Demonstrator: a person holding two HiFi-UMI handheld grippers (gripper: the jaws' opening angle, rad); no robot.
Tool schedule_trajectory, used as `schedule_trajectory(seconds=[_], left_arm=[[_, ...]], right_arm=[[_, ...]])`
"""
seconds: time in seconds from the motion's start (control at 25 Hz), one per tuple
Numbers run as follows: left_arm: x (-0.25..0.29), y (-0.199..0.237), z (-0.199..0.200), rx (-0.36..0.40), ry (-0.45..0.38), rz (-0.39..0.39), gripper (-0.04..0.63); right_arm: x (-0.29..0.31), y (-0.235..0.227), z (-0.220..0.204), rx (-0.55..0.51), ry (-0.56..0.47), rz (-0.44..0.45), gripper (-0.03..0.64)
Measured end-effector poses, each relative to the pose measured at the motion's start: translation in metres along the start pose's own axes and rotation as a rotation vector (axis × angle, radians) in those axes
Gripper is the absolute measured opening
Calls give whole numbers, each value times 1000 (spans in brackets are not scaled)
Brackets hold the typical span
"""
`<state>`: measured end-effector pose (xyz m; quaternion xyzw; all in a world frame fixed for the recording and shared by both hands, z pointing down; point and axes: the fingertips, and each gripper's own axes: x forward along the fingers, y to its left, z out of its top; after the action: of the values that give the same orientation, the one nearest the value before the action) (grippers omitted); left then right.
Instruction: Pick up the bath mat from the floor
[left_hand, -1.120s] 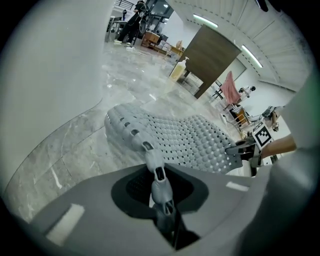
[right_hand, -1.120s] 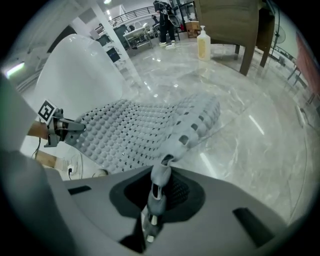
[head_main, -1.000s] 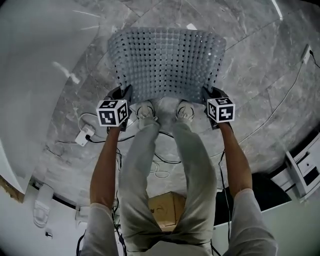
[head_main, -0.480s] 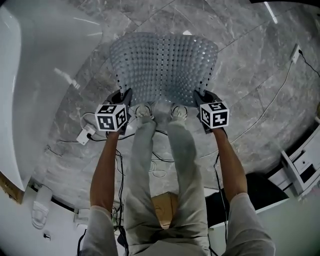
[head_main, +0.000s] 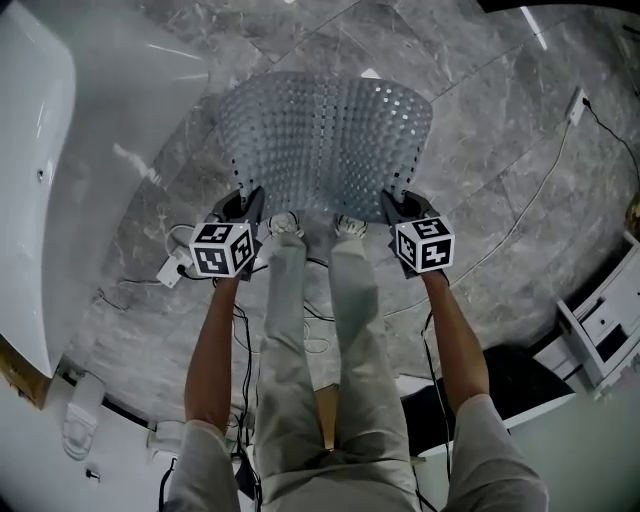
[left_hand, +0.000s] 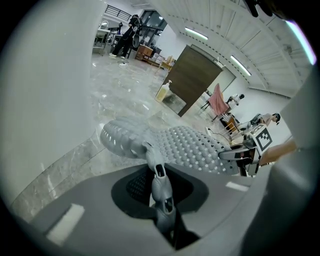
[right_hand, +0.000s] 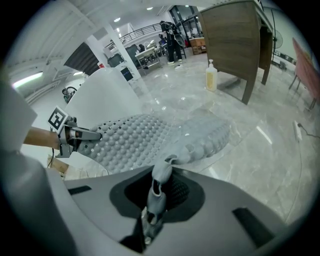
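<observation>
The grey perforated bath mat (head_main: 325, 140) hangs between the two grippers, held by its near corners and bowed, with its far edge curling downward. My left gripper (head_main: 246, 205) is shut on the near left corner; that corner shows pinched in the jaws (left_hand: 158, 172), with the mat (left_hand: 185, 147) spreading beyond. My right gripper (head_main: 393, 205) is shut on the near right corner, again with the corner in the jaws (right_hand: 159, 182) and the mat (right_hand: 145, 137) beyond. Each gripper view shows the other gripper across the mat, the right gripper (left_hand: 248, 152) and the left gripper (right_hand: 75, 135).
A white bathtub (head_main: 50, 150) fills the left side. Cables and a white power adapter (head_main: 170, 268) lie on the marble floor by the person's shoes (head_main: 285, 224). A cardboard box (head_main: 325, 415) is behind the legs and a white drawer unit (head_main: 600, 335) at right. A soap bottle (right_hand: 212, 75) stands by a wooden cabinet (right_hand: 235, 45).
Both grippers have drawn a little closer together and toward the body, keeping hold of the mat. The mat bows more and the person's legs have straightened.
</observation>
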<state>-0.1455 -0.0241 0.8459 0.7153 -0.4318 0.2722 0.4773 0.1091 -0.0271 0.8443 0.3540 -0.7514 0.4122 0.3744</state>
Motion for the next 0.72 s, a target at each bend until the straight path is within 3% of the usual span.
schedule_trajectory(seconds=[0.72], left_arm=[[-89, -66, 75, 13, -133, -9, 49]], right_arm=[[-109, 40, 76, -37, -153, -7, 41]])
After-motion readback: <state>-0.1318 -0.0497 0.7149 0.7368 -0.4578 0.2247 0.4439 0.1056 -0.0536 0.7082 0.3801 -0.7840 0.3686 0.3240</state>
